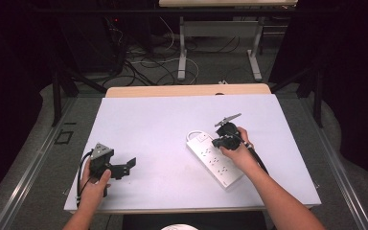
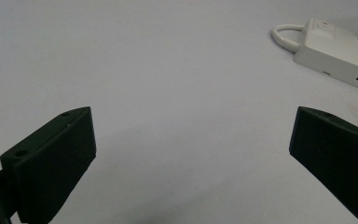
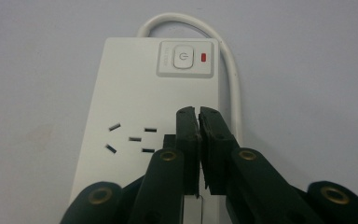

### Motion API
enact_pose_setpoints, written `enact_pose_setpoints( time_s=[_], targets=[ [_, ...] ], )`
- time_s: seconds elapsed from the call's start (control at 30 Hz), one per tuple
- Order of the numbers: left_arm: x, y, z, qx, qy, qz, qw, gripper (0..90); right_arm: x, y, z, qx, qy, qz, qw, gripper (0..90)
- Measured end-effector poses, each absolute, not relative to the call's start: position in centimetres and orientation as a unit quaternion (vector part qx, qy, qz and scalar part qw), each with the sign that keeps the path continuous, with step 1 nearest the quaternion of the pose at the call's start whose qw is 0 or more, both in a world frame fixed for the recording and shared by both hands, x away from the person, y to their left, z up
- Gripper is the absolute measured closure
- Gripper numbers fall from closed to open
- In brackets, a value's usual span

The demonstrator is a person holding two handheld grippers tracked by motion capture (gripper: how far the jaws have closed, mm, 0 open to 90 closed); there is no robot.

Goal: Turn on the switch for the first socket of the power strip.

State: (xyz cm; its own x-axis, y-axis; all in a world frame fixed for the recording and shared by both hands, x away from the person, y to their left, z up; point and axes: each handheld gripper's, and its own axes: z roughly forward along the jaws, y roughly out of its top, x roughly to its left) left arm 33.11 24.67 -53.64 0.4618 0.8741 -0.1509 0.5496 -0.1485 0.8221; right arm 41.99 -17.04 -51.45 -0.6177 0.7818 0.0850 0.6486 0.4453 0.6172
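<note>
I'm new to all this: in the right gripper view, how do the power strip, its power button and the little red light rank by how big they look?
1. power strip, by far the largest.
2. power button, a small rounded square.
3. red light, the tiniest, beside the button.

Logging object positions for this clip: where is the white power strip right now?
In the high view the white power strip lies on the right half of the white table, angled, directly under the shut right gripper and far from the left gripper.
</note>
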Motion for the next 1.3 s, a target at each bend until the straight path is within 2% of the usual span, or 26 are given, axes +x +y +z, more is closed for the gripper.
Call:
enact_pose_setpoints(
  time_s=[0.2,1.3],
  targets=[
    [33.1,24.7,-53.7,0.734,0.485,0.185,0.437,0.6,42.3,-16.7,-51.9,0.433,0.838,0.314,0.110,90.0],
    [33.2,24.6,-53.7,0.736,0.483,0.185,0.436,0.7,42.6,-16.4,-52.5,0.435,0.829,0.332,0.119,90.0]
  ],
)
